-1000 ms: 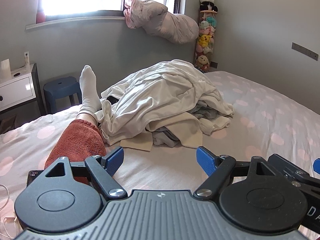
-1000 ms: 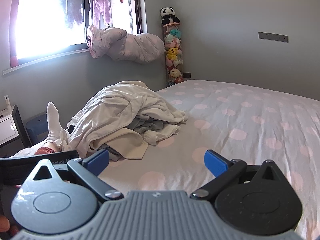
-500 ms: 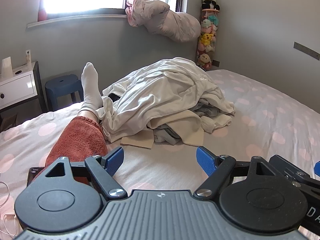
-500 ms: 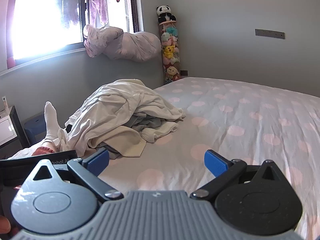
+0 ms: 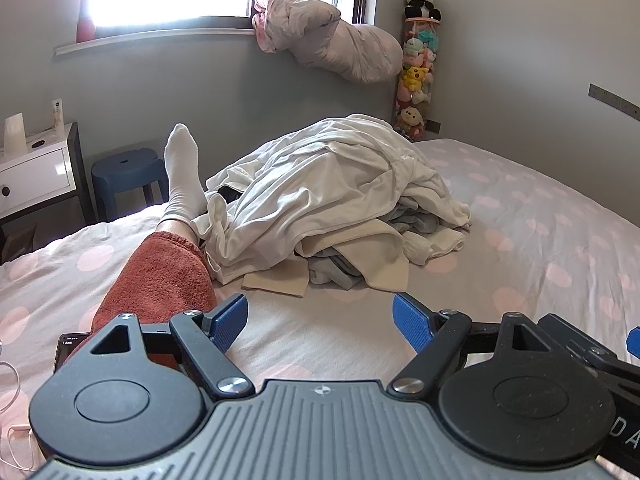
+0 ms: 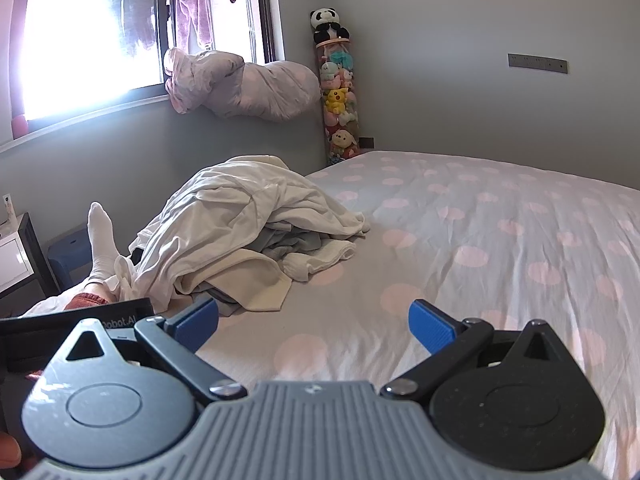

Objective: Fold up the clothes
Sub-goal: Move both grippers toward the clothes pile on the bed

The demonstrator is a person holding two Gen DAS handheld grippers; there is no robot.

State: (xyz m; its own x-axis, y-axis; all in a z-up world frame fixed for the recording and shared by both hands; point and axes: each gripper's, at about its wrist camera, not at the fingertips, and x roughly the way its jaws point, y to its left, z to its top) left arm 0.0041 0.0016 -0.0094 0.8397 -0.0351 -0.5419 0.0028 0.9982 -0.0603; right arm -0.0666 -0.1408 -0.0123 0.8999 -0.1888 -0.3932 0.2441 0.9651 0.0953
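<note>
A heap of unfolded clothes [image 5: 332,196] lies on the bed, mostly white garments over cream and grey-blue ones; it also shows in the right wrist view as the heap of clothes [image 6: 244,236]. My left gripper [image 5: 320,320] is open above bare sheet, a short way in front of the heap, with nothing between its blue pads. My right gripper [image 6: 314,322] is open too, empty, with the heap ahead to its left. A person's leg in a rust-red trouser leg [image 5: 160,276] and white sock [image 5: 182,168] lies against the heap's left side.
The bed [image 6: 500,248] has a grey cover with pink dots and stretches wide to the right. A white nightstand [image 5: 32,176] and a blue stool [image 5: 124,172] stand left of the bed. A bundled quilt [image 5: 332,40] hangs from the windowsill. A tube of plush toys [image 6: 338,96] stands in the corner.
Both views have shifted slightly: the clothes heap sits a little lower and nearer to the cameras. Both grippers have stayed open and empty.
</note>
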